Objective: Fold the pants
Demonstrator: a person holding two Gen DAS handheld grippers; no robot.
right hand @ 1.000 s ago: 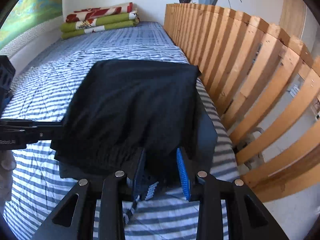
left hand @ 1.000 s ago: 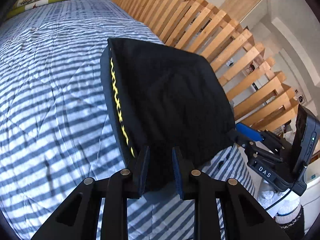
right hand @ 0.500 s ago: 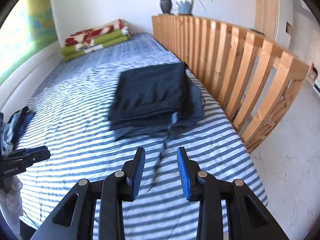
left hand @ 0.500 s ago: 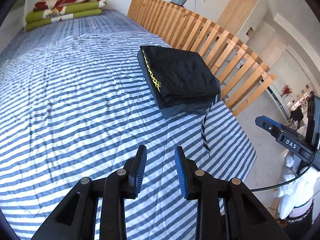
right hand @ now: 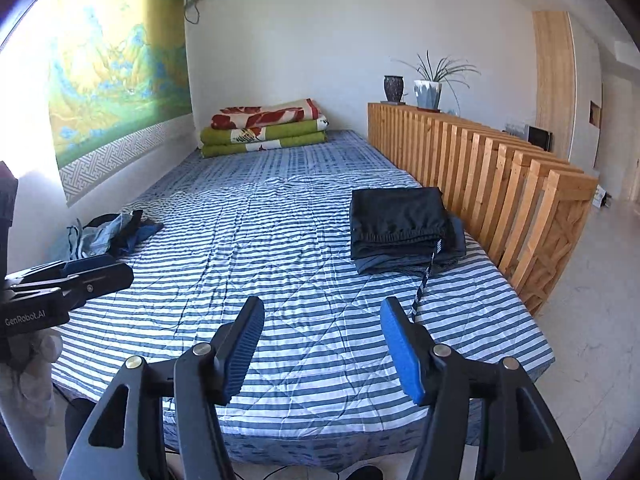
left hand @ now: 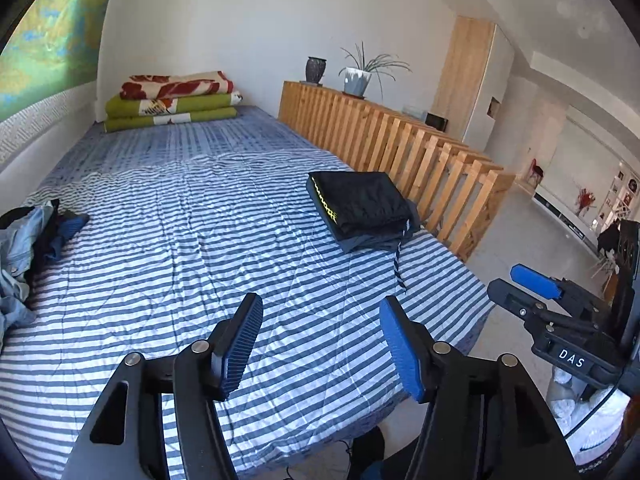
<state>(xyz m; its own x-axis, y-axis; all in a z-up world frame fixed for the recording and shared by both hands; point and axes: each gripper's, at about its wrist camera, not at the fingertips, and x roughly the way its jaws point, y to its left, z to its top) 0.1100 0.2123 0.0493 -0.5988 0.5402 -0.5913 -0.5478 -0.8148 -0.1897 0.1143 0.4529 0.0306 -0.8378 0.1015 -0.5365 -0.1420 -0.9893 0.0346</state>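
The folded black pants with a yellow zigzag side seam (left hand: pixel 362 204) lie far ahead and to the right of both jaws, beside the slatted wooden rail (left hand: pixel 420 152), atop one grey-blue folded garment (right hand: pixel 404 262) — the right gripper (right hand: pixel 322 344) is nearer. Left gripper (left hand: pixel 320 346) and right gripper both gape wide, empty. One crumpled clothes heap (left hand: pixel 28 236) waits at left.

Folded pants (right hand: pixel 400 216) lie right of centre on the bed (right hand: pixel 260 248), beside the railing (right hand: pixel 500 184); loose clothes (right hand: pixel 104 232) at left.
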